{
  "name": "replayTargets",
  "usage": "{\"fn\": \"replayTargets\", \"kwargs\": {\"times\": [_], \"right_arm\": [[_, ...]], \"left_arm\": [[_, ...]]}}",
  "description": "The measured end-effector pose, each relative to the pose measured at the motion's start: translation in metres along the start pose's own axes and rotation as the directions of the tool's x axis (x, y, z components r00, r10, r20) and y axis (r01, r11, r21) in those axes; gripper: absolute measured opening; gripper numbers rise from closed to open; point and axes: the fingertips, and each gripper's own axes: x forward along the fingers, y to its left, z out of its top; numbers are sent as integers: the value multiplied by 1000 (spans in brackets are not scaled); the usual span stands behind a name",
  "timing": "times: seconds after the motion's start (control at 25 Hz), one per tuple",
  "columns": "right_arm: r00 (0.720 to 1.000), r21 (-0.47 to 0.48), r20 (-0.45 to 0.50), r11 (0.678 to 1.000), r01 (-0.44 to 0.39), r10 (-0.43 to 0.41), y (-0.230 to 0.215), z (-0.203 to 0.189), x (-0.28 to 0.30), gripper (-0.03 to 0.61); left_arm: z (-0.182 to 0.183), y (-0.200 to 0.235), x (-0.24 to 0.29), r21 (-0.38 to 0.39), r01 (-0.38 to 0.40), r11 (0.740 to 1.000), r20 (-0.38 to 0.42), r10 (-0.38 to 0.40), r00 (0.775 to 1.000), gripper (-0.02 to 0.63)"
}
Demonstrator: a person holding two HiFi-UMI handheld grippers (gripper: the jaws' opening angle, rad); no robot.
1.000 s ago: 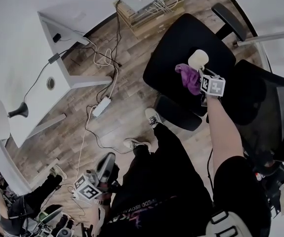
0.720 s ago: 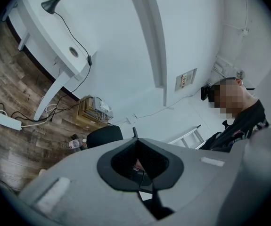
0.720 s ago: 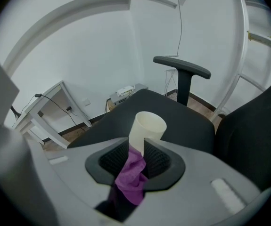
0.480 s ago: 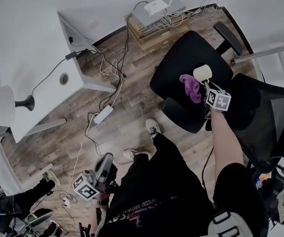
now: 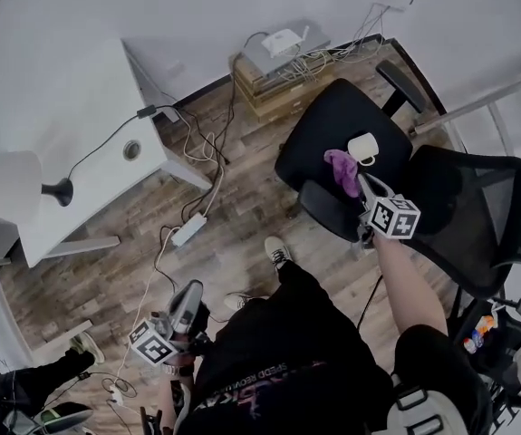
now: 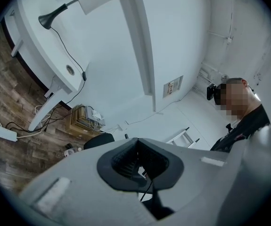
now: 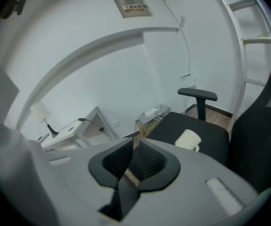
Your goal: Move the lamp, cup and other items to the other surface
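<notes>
Lamp [image 5: 11, 187]: stands upright on the white desk [image 5: 88, 216], past the desk's cable hole, at the end far from the chair; its stem is the long axis, rising from the dark base.
Cup [image 5: 364, 148]: off the desk, on the black chair [image 5: 332, 120] across the floor from it, with the purple cloth [image 5: 342, 166] just beside.
Left gripper [image 5: 192, 290]: jaws together, holding nothing, low at my side facing the desk.
Right gripper [image 5: 362, 178]: over the chair near the cloth, well apart from the desk; its jaws have just been closing to a slit, with nothing between them.
Nearer hand: I judge the left, so the lamp is its reach.
</notes>
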Motion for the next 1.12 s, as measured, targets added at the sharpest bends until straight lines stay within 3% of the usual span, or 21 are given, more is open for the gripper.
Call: {"fn": "replayTargets", "kwargs": {"times": [0.12, 0.28, 0.4, 0.56, 0.68, 0.8, 0.96, 1.12], "right_arm": [[982, -35, 5, 982, -188, 188, 90, -1, -26, 25], [909, -21, -39, 909, -417, 416, 197, -20, -49, 3], [813, 9, -70, 815, -579, 578, 274, -34, -72, 3], [657, 12, -119, 663, -748, 744, 370, -49, -108, 3], [549, 1, -161, 557, -831, 820, 421, -56, -126, 3], [467, -52, -213, 467, -883, 858, 454, -61, -141, 3], [413, -156, -254, 384, -910, 875, 477, -58, -160, 3], [358, -171, -280, 320, -932, 891, 491, -60, -162, 3]], "left_arm": [[6, -5, -12, 6, 31, 1000, 12, -31, 999, 0], [15, -12, -30, 35, 58, 998, 36, -59, 998, 0], [19, -13, -47, 55, 54, 997, 53, -57, 997, 0], [25, -10, -70, 66, 34, 997, 78, -39, 996, 0], [30, -10, -79, 72, 27, 997, 99, -34, 995, 0], [33, -13, -89, 88, 20, 996, 124, -31, 992, 0], [38, -19, -103, 115, 2, 993, 144, -19, 989, 0], [39, -20, -107, 143, -26, 989, 170, 1, 985, 0]]}}
